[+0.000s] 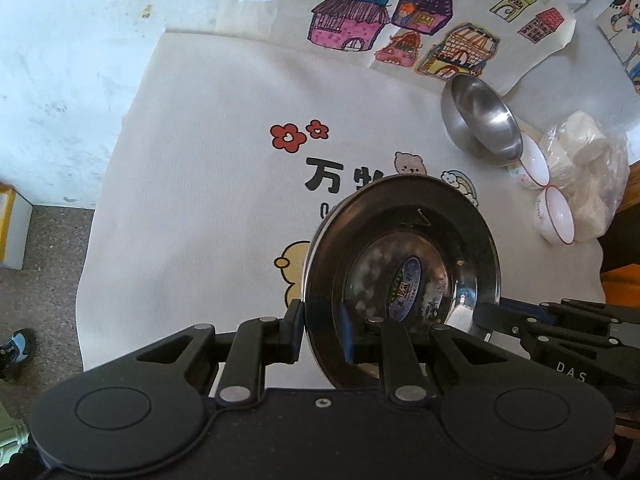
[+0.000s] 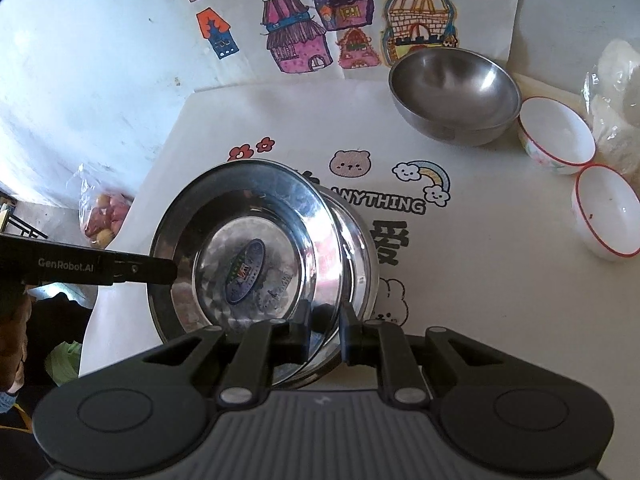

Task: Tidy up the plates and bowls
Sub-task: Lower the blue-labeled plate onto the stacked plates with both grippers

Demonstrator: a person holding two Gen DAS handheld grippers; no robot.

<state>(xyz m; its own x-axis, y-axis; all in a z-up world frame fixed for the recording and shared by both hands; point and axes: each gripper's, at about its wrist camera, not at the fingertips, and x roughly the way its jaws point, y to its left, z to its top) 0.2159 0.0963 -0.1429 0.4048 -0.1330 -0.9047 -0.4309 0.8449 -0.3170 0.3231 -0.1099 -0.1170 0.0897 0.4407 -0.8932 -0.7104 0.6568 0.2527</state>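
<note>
Two tools are pinching one steel plate [image 2: 248, 256] by opposite rims — left tool [image 1: 322, 330] and right tool [image 2: 326, 332] both nearly closed — likely keeping it level over a second plate [image 2: 360, 256] on the bench [image 2: 500, 300], apparently for stacking.

"ANYTHING" on tablecloth [image 2: 480, 264], "GenRobot.AI" on left tongs [image 2: 160, 270]
</note>
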